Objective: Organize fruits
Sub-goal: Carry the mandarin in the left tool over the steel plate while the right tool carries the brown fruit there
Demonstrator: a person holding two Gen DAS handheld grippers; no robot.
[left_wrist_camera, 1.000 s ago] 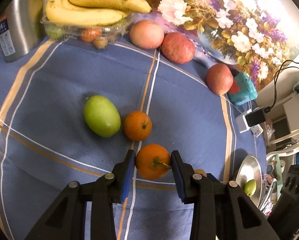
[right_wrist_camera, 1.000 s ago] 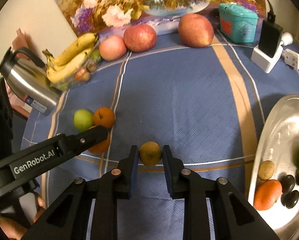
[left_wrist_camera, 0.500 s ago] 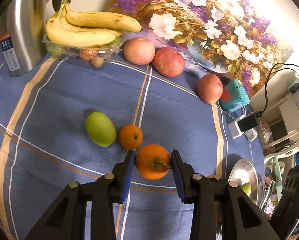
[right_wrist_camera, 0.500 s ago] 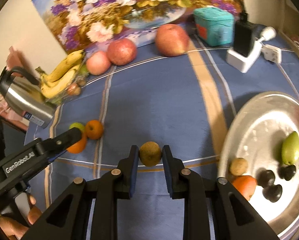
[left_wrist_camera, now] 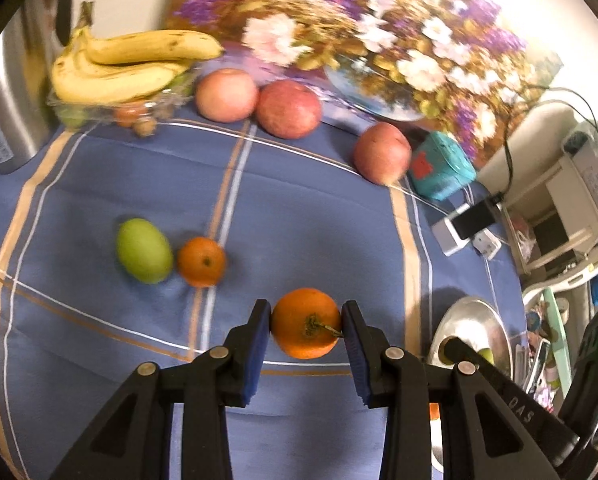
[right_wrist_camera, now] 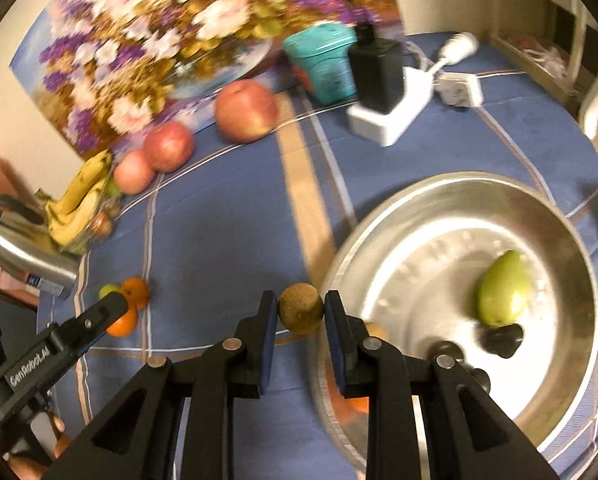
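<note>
Round orange (left_wrist_camera: 305, 322) clamped in left gripper (left_wrist_camera: 304, 326), fuzzy kiwi (right_wrist_camera: 301, 308) clamped in right gripper (right_wrist_camera: 301, 314)

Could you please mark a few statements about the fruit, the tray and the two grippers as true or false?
1. The left gripper is shut on an orange. True.
2. The right gripper is empty. False: it is shut on a brown kiwi.
3. A green pear lies in the metal tray. True.
4. The bananas lie in the metal tray. False: they rest on a clear container beside the steel flask.
5. Three apples sit along the painting. True.
</note>
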